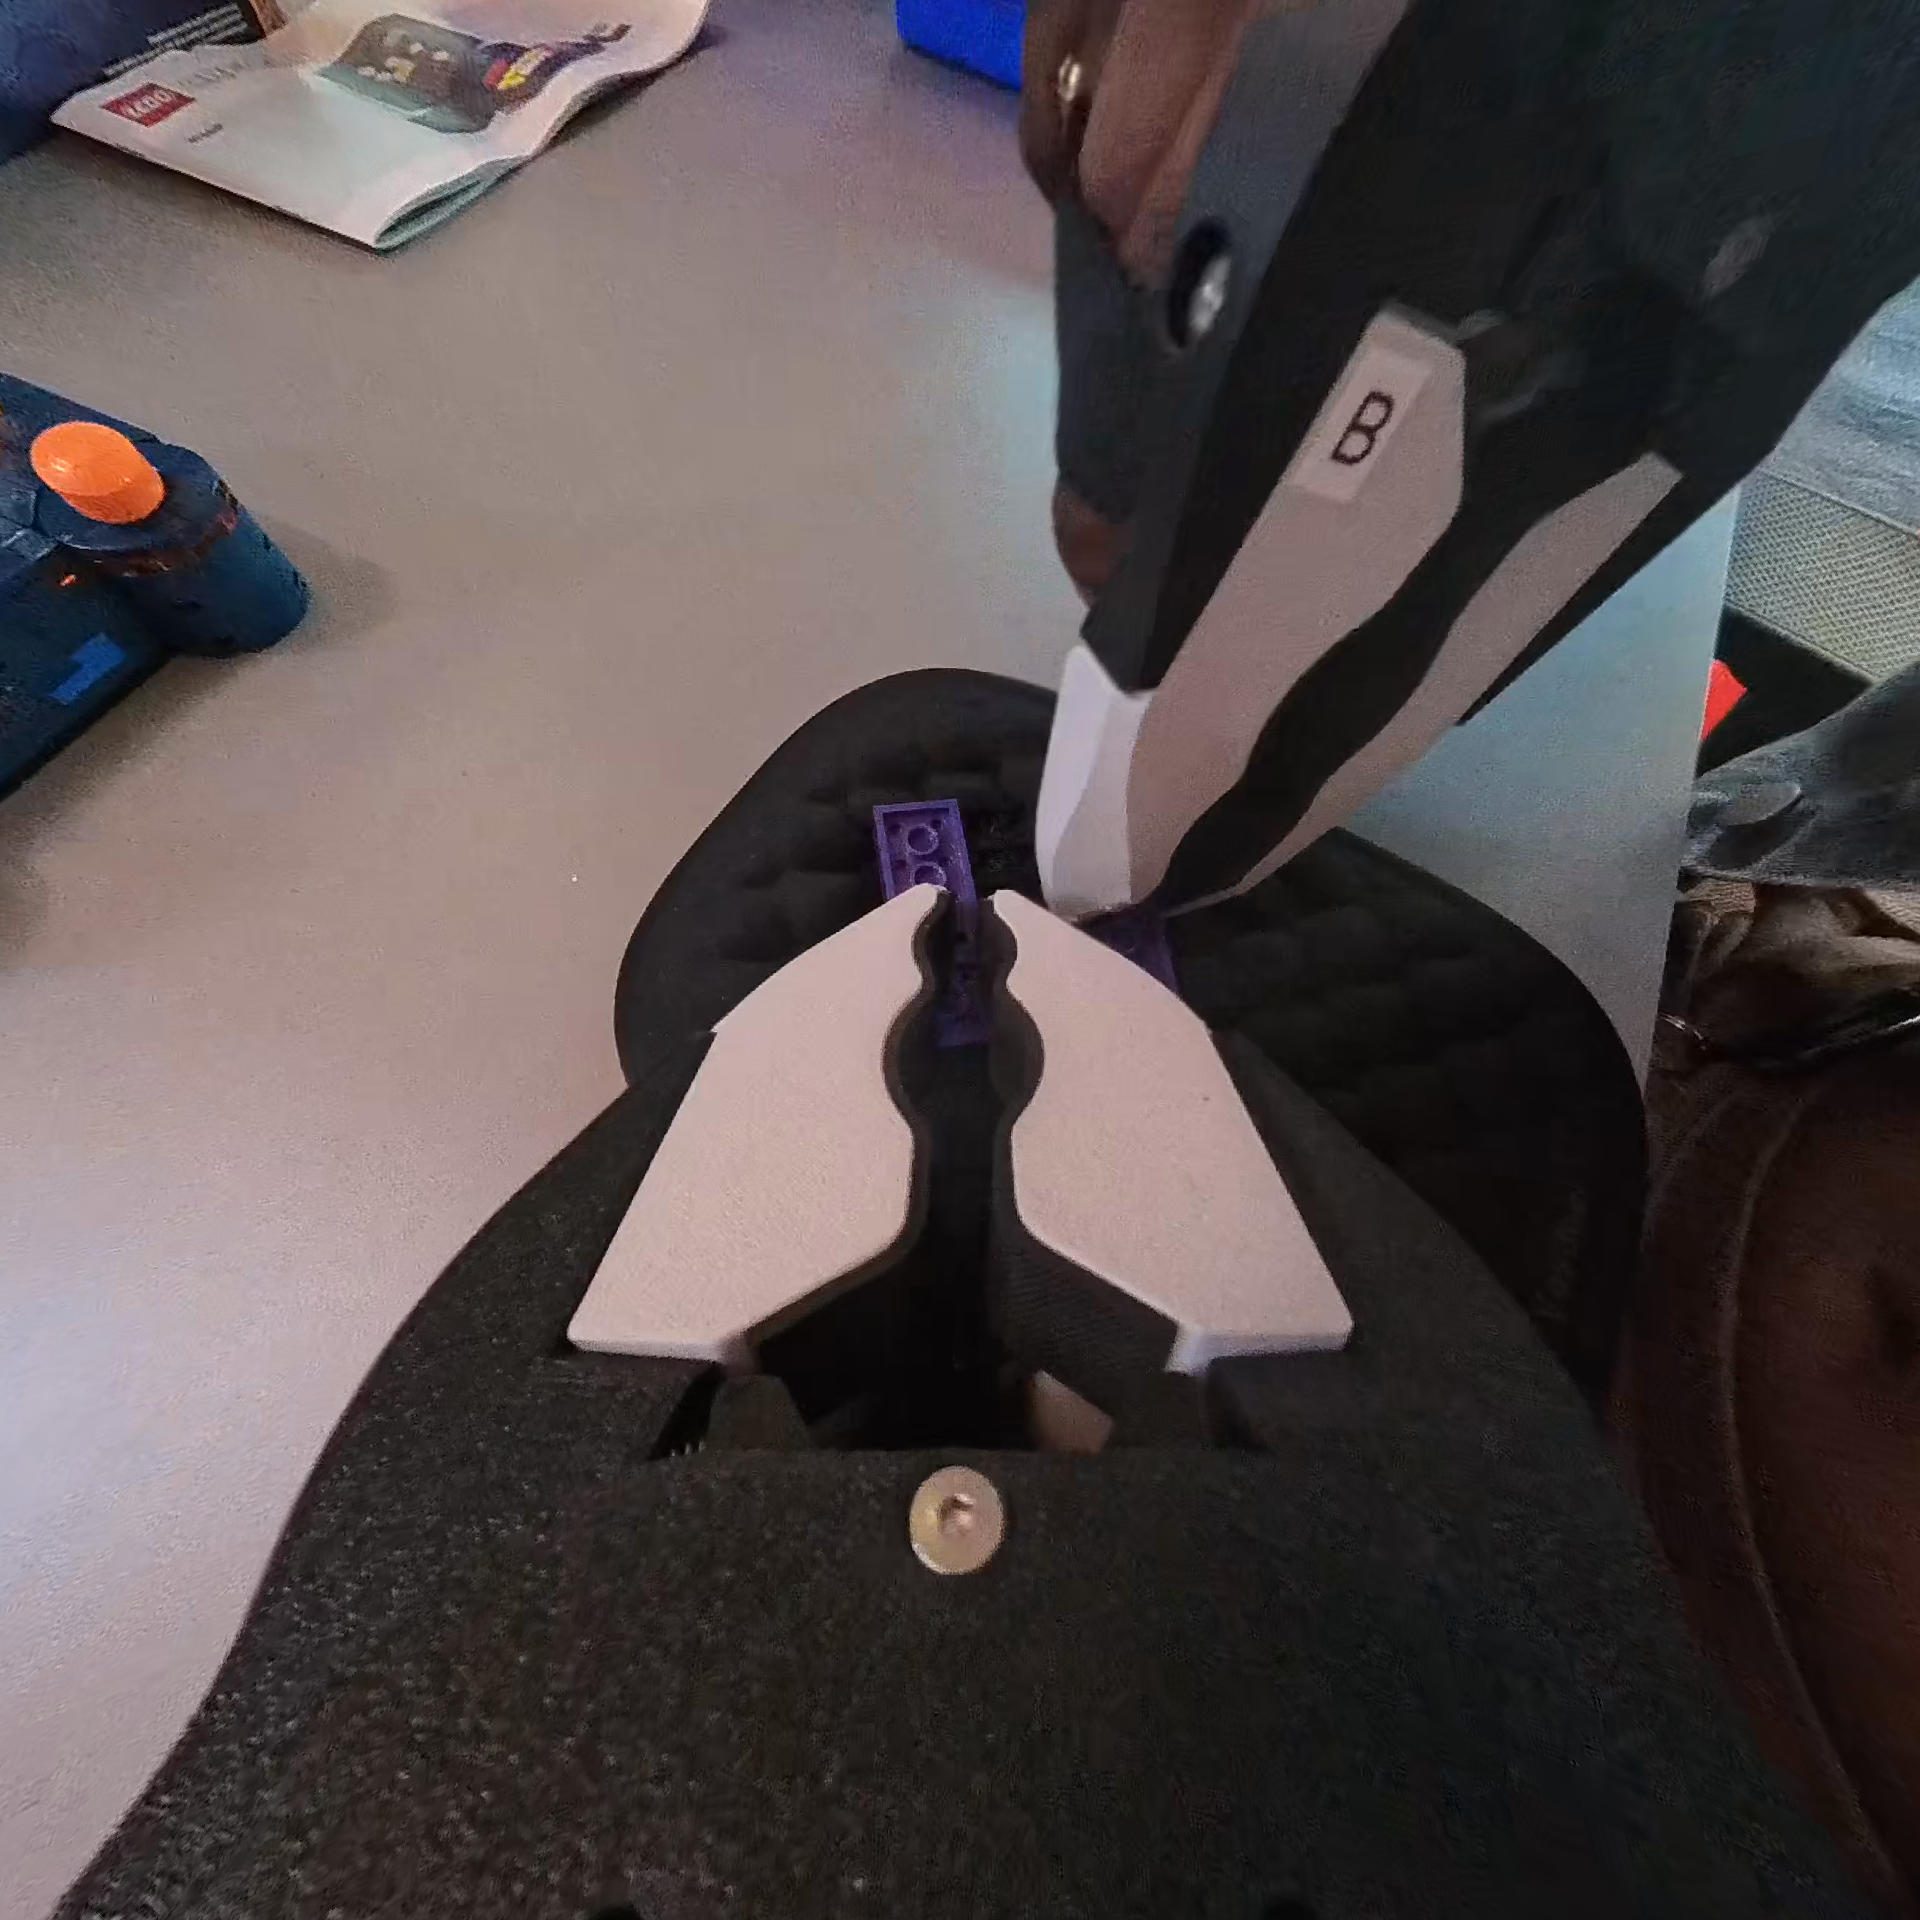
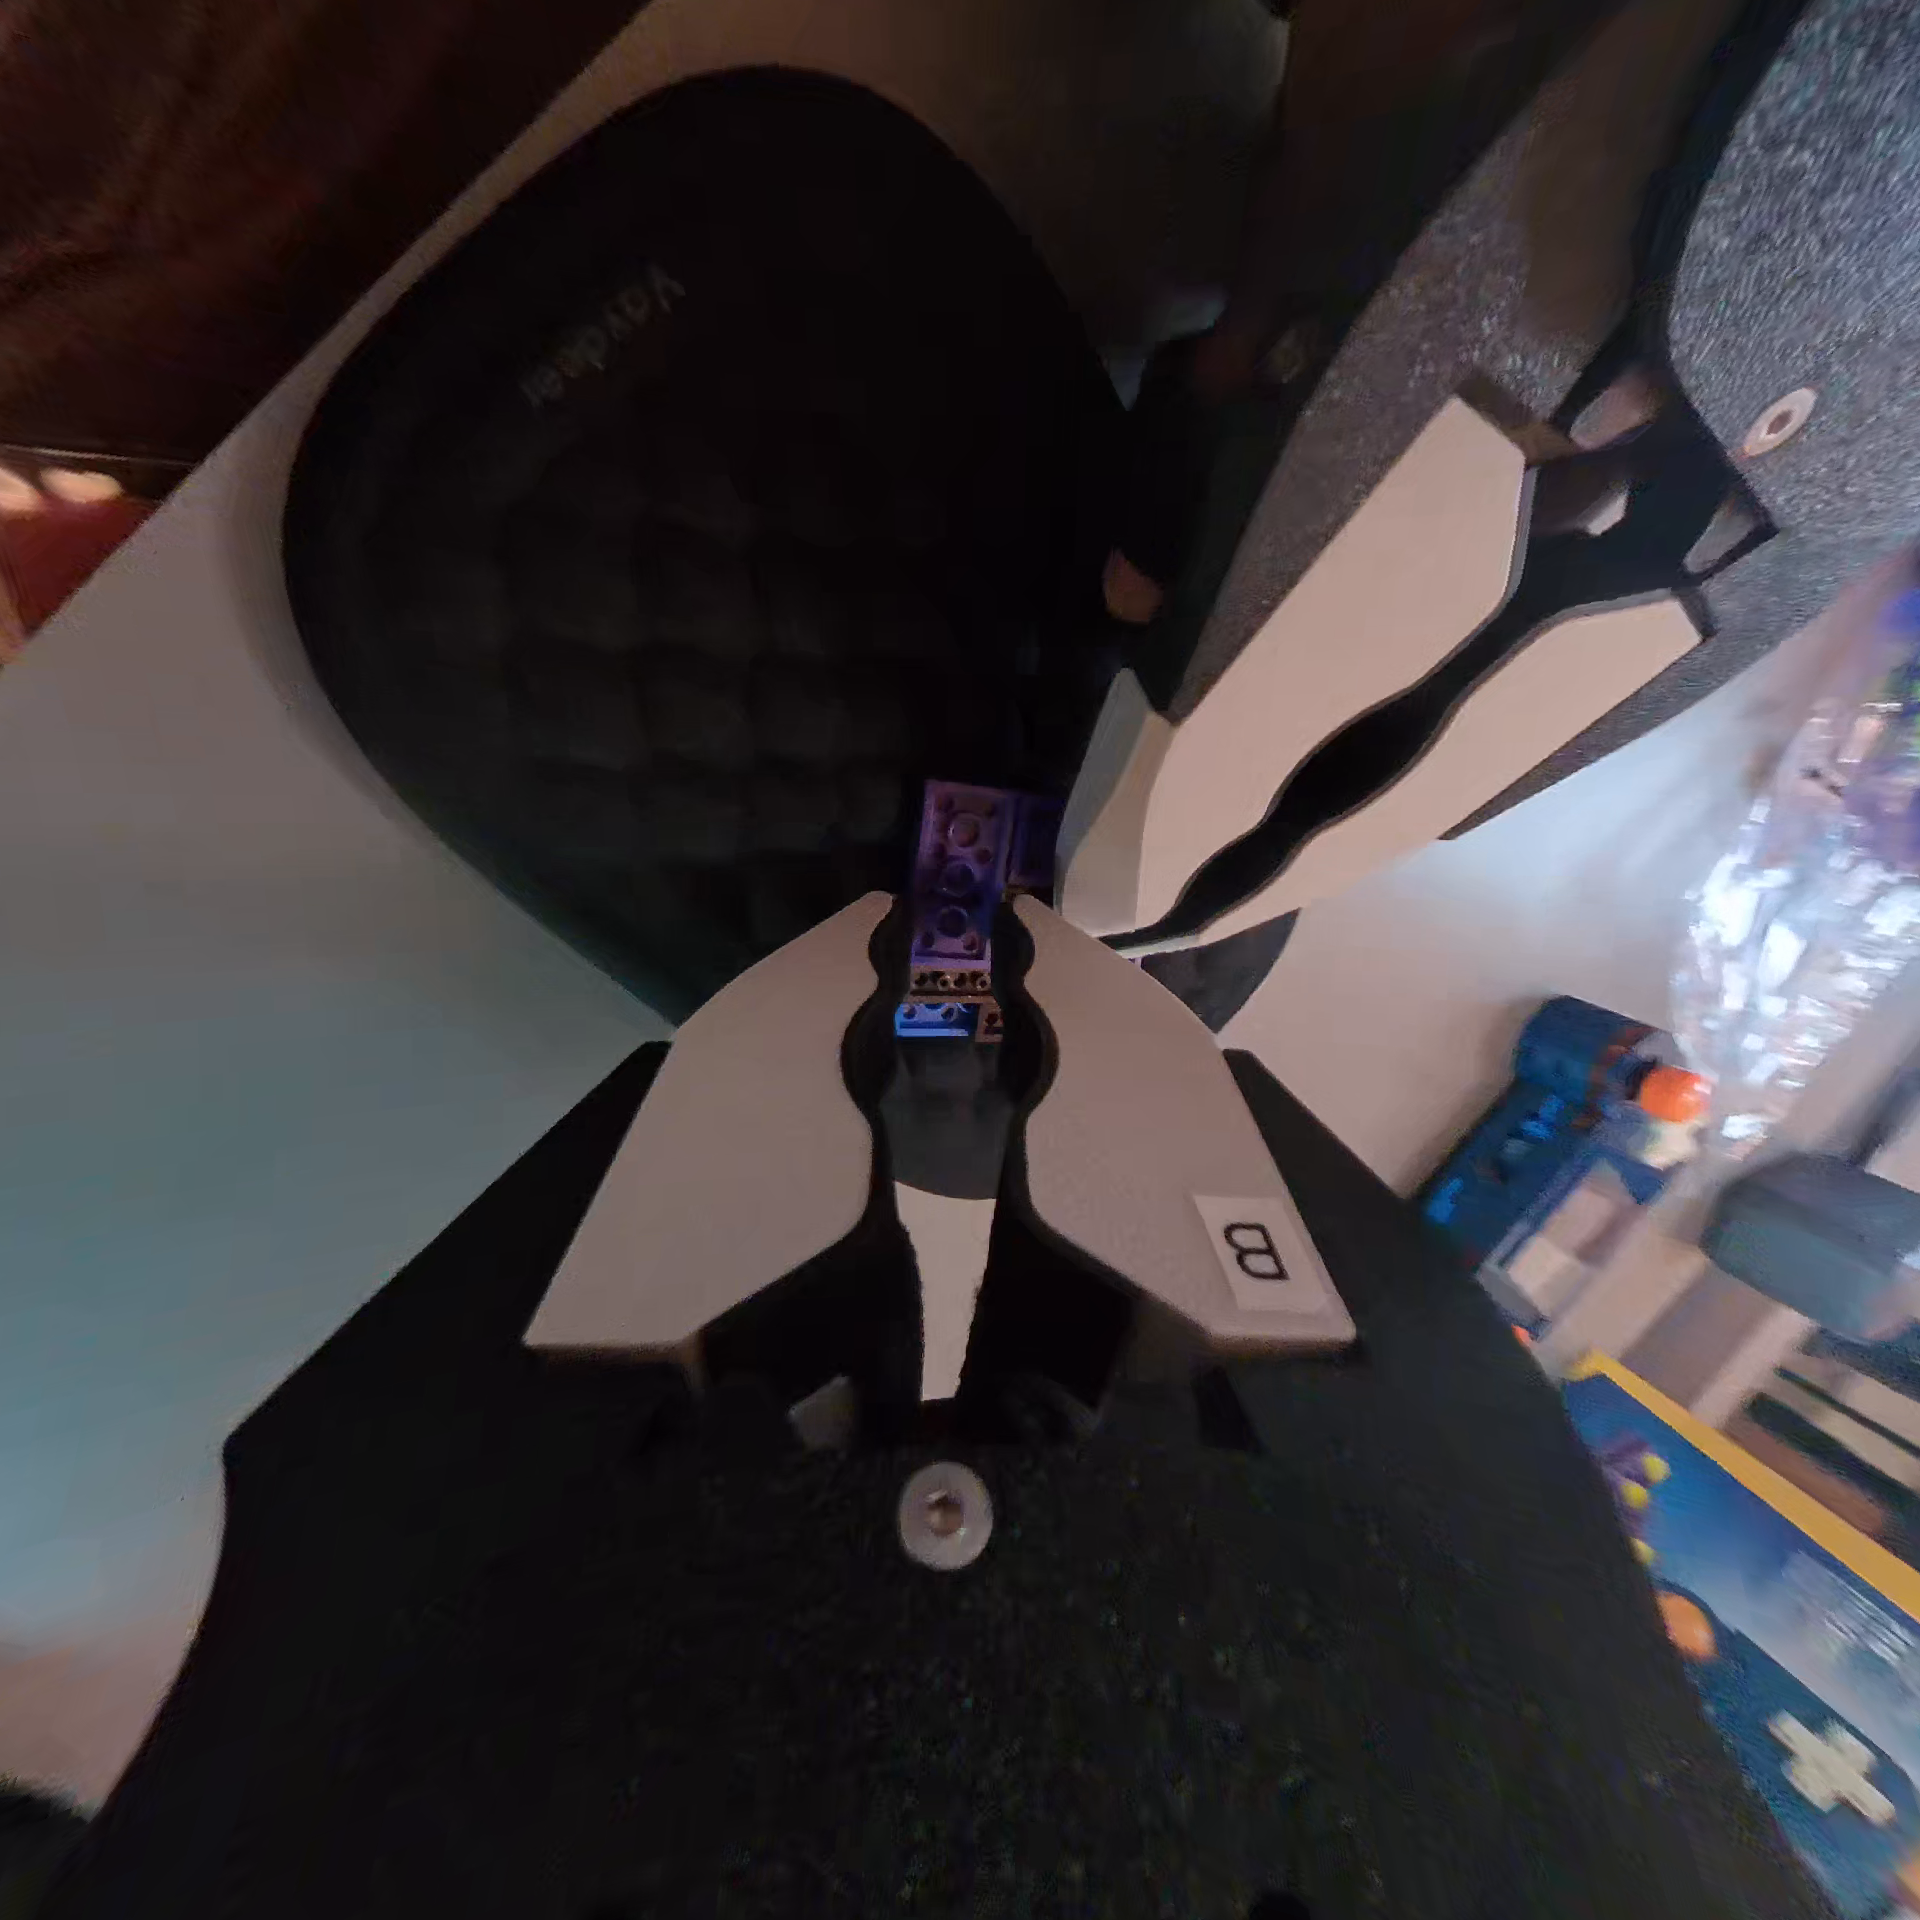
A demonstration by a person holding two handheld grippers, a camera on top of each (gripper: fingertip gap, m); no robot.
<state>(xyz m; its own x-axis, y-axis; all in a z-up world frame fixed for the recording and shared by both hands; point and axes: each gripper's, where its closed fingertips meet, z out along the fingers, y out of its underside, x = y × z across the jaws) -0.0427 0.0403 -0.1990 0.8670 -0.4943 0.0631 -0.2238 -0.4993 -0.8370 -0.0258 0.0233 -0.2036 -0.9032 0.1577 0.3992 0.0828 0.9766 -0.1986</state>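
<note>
My left gripper (image 1: pixel 966 899) is shut on a narrow purple brick plate (image 1: pixel 925 847), which stands up between its white fingertips over a black padded mat (image 1: pixel 1403 997). My right gripper (image 1: pixel 1117 904) comes down from the upper right, and its tips are shut on a second purple piece (image 1: pixel 1138 945) right beside the first. In the right wrist view, my right gripper (image 2: pixel 951 912) grips a purple plate (image 2: pixel 961 862) with its underside showing. The left gripper (image 2: pixel 1138 930) reaches in from the right to a purple piece (image 2: pixel 1034 852) against it. I cannot tell if the two pieces are joined.
A dark blue brick model with an orange cap (image 1: pixel 104 540) sits at the left. A folded instruction booklet (image 1: pixel 364 114) lies at the back. A hand (image 1: pixel 1122 135) holds the right gripper. A bag of pieces (image 2: pixel 1818 883) and a printed box (image 2: pixel 1766 1621) lie at the right. Only a small space, under 4 cm, lies between the two pairs of fingers.
</note>
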